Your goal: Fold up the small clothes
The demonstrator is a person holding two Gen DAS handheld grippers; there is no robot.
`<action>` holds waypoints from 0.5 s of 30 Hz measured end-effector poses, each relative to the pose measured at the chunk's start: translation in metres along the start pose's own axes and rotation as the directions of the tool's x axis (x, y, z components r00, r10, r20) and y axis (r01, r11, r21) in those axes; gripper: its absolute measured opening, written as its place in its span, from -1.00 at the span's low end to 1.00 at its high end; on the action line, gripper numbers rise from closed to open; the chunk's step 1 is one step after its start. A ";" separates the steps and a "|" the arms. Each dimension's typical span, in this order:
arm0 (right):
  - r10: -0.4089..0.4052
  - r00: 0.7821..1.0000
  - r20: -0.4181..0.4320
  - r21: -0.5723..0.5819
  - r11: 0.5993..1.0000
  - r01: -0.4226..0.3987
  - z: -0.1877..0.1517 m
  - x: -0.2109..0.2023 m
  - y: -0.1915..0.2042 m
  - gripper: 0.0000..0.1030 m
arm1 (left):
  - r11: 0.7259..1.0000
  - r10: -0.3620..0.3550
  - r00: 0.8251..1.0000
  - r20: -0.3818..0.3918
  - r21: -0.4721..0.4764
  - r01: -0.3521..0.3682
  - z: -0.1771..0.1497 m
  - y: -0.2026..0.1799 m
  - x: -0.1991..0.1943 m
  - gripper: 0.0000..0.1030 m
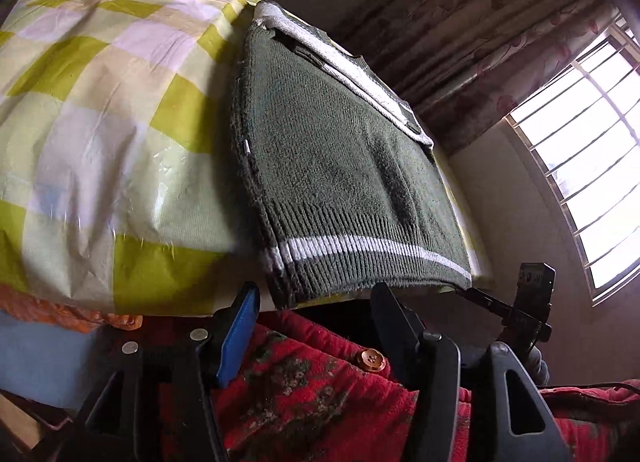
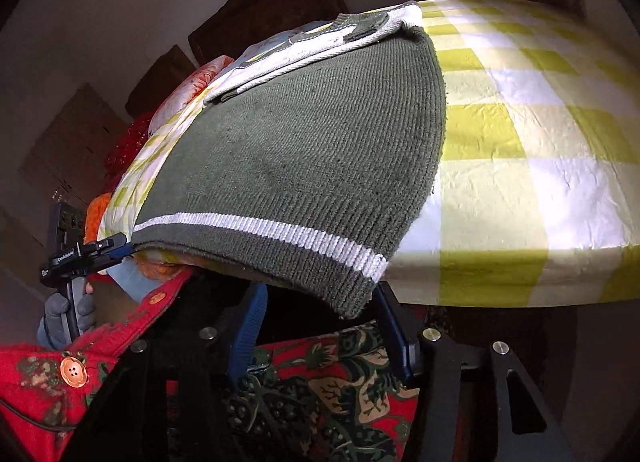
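One green knitted sweater [image 1: 340, 165] lay spread on the yellow-and-white checked cover [image 1: 92, 101], its ribbed hem with a single white stripe [image 1: 360, 246] hanging over the near edge. In the left wrist view that hem sat just above and ahead of the left gripper [image 1: 316, 314], between the lines of its two fingers, with the blue pad [image 1: 236, 338] on the left one below the hem's left corner. The jaws stood wide apart, holding nothing; whether the right finger's tip brushed the hem could not be told.

In the right wrist view the hem's corner [image 2: 352, 302] drooped down between the fingers of the right gripper [image 2: 320, 302], again set wide apart and gripping nothing, though the cloth came very close to the right finger.

A white-and-green folded piece [image 2: 320, 41] lay across the sweater's far end. Below both grippers showed a red flowered garment [image 1: 312, 390] with one brown button [image 1: 371, 360] in the left view. The other gripper appeared off to the side in each view, one per view.
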State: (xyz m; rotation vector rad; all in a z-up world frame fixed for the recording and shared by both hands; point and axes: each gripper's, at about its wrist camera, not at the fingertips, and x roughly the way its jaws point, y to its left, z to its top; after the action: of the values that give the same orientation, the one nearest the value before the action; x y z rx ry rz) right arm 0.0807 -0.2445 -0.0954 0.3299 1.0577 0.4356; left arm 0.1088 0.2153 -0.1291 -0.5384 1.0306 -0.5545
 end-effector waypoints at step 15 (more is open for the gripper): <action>0.130 0.986 0.109 0.104 0.985 -0.141 0.010 -0.012 -0.008 -0.35 | 0.931 -0.261 0.961 0.091 -0.239 0.276 0.010 0.029 -0.005 0.22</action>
State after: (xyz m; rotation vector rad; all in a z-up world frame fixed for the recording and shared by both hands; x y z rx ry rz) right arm 0.0865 -0.2580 -0.0855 0.5207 0.9650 0.4774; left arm 0.1205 0.2414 -0.1401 -0.9242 0.9829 -0.6502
